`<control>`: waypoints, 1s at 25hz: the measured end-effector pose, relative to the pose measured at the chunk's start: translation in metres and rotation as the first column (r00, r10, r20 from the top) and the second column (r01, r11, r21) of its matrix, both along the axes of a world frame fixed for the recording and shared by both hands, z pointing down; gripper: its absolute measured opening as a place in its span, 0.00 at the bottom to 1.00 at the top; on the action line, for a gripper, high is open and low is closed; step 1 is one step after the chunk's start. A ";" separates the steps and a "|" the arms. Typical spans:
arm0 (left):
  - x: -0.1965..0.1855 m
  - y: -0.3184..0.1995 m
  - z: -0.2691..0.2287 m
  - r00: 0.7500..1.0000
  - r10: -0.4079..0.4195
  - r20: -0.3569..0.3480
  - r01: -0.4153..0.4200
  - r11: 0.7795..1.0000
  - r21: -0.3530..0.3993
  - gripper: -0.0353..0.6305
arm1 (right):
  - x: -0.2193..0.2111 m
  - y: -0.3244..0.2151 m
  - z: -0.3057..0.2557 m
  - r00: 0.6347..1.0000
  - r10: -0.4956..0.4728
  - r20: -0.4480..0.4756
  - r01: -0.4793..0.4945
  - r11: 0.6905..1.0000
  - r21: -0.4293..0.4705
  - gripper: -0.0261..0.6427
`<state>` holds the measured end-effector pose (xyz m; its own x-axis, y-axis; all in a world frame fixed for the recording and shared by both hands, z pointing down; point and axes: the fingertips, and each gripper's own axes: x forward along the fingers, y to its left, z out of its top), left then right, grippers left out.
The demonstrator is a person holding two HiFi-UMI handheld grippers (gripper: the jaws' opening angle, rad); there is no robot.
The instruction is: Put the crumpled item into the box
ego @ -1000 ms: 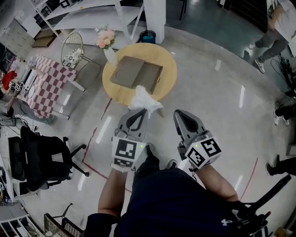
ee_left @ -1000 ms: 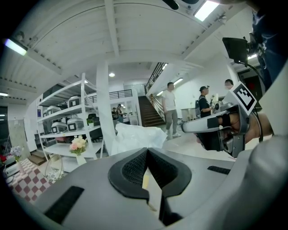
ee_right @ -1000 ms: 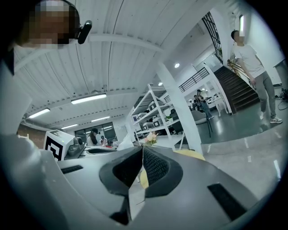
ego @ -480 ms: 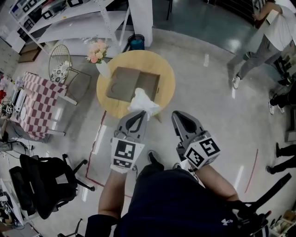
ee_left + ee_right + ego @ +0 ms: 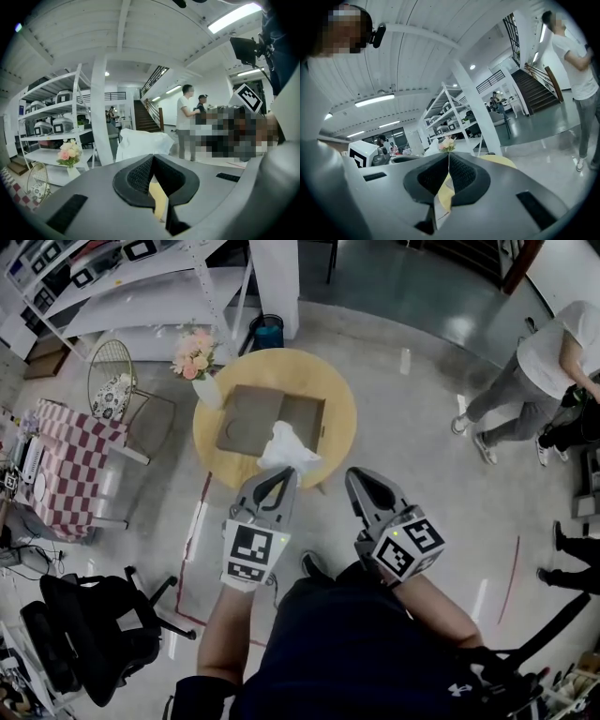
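A white crumpled item sticks out past the tip of my left gripper, which is shut on it. It hangs over the near edge of the round wooden table. An open brown cardboard box lies flat on that table just beyond the item. In the left gripper view the crumpled item bulges above the closed tips of the left gripper. My right gripper is beside the left one, short of the table, shut with nothing in it. In its own view the right gripper shows both pads pressed together.
A vase of pink flowers stands at the table's left edge. A wire chair, a checkered table and a black office chair are to the left. A blue bin and shelving are behind. A person stands at the right.
The table and box have drawn a little nearer to both grippers, so the crumpled item now overlaps the box's near edge. The person at the right has walked further into view.
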<state>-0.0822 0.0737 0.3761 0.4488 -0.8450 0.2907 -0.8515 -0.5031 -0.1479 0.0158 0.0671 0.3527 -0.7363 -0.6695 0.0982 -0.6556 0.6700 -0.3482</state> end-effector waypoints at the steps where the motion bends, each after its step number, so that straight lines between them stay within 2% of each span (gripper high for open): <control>1: -0.002 -0.001 0.000 1.000 -0.002 -0.003 0.002 1.000 -0.001 0.08 | -0.002 0.000 0.000 1.000 -0.002 -0.005 0.002 1.000 -0.001 0.06; 7: -0.007 -0.013 0.012 1.000 -0.010 -0.008 0.009 1.000 -0.023 0.08 | 0.001 -0.015 0.012 1.000 0.015 -0.008 -0.015 1.000 -0.023 0.06; 11: -0.008 -0.027 0.019 1.000 -0.020 0.013 0.020 0.999 -0.037 0.08 | 0.005 -0.036 0.021 1.000 0.026 0.007 -0.026 0.999 -0.040 0.06; 25: -0.013 -0.119 0.011 0.992 -0.117 0.047 0.118 0.992 -0.036 0.08 | -0.003 -0.144 0.010 0.997 -0.071 0.014 0.072 0.997 -0.021 0.06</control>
